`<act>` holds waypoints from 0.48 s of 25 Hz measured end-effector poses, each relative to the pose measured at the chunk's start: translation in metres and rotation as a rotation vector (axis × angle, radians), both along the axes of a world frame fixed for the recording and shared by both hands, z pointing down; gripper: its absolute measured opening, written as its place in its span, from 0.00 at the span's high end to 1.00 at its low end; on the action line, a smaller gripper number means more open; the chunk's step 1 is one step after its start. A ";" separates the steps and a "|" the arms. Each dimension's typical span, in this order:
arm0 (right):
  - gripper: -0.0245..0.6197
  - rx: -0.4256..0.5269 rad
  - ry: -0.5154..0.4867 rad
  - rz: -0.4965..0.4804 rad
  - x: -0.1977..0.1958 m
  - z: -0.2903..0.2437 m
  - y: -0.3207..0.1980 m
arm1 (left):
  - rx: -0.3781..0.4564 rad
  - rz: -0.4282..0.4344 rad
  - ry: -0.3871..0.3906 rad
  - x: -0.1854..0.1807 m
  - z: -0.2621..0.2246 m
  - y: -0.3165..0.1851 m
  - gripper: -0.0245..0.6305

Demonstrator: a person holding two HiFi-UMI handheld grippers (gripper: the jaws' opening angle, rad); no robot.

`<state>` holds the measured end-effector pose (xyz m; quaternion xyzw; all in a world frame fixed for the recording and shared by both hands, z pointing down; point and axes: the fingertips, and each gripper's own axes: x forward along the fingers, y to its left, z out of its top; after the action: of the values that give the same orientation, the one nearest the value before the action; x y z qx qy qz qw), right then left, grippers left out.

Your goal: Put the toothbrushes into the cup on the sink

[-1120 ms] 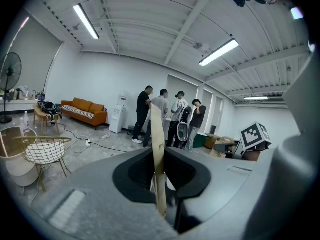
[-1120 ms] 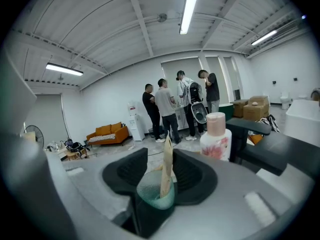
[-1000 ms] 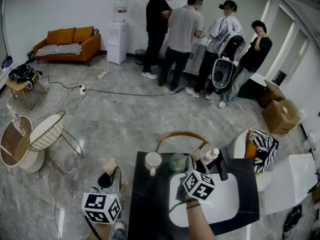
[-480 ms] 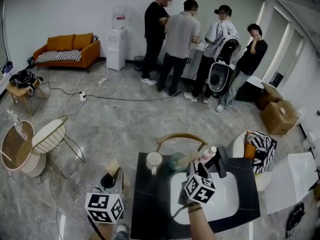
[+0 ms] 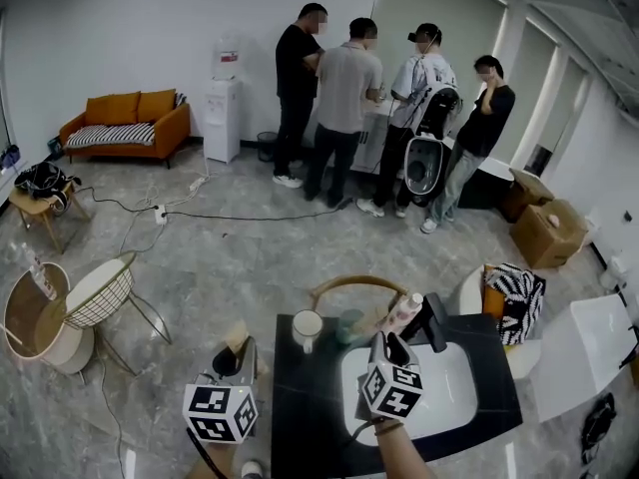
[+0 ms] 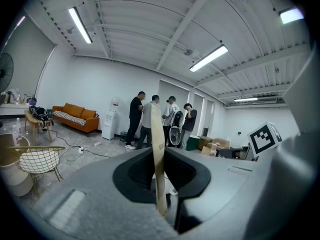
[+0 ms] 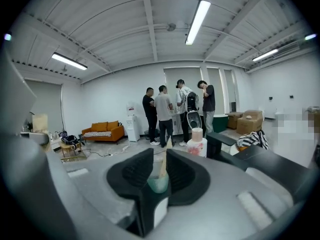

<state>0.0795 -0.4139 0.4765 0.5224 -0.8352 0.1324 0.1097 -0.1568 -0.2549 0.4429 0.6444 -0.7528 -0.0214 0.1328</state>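
Note:
A pale green cup [image 5: 349,325] stands on the black counter behind the white sink basin [image 5: 451,389]. In the right gripper view the cup [image 7: 158,184] shows through the jaw gap with a tan toothbrush [image 7: 163,167] upright in it. My right gripper [image 5: 384,346] [image 7: 160,159] hovers over the basin just short of the cup. Its jaws have just been closing, nothing is between them, and they are still open. My left gripper [image 5: 232,359] [image 6: 160,159], off the counter's left edge, is shut on a second tan toothbrush [image 6: 156,129] [image 5: 238,338] held upright.
A white mug [image 5: 306,329] stands left of the cup. A pink-and-white pump bottle [image 5: 404,310] and a black faucet [image 5: 435,323] stand to its right. A wooden chair back [image 5: 357,285] is behind the counter. Several people stand at the far wall.
My right gripper has drawn back from the cup toward me and its jaws have narrowed. The left gripper with its toothbrush has risen slightly.

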 end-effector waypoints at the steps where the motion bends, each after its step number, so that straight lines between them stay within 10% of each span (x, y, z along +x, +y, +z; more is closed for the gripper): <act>1: 0.84 0.007 0.000 -0.003 0.000 -0.003 0.004 | 0.002 0.004 -0.003 0.001 -0.001 0.000 0.90; 12: 0.96 0.057 0.024 -0.006 0.009 -0.032 0.045 | 0.017 0.070 -0.008 0.016 -0.004 -0.007 0.90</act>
<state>0.0880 -0.3694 0.4447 0.5244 -0.8388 0.1017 0.1052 -0.1405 -0.2621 0.4393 0.6716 -0.7300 -0.0208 0.1250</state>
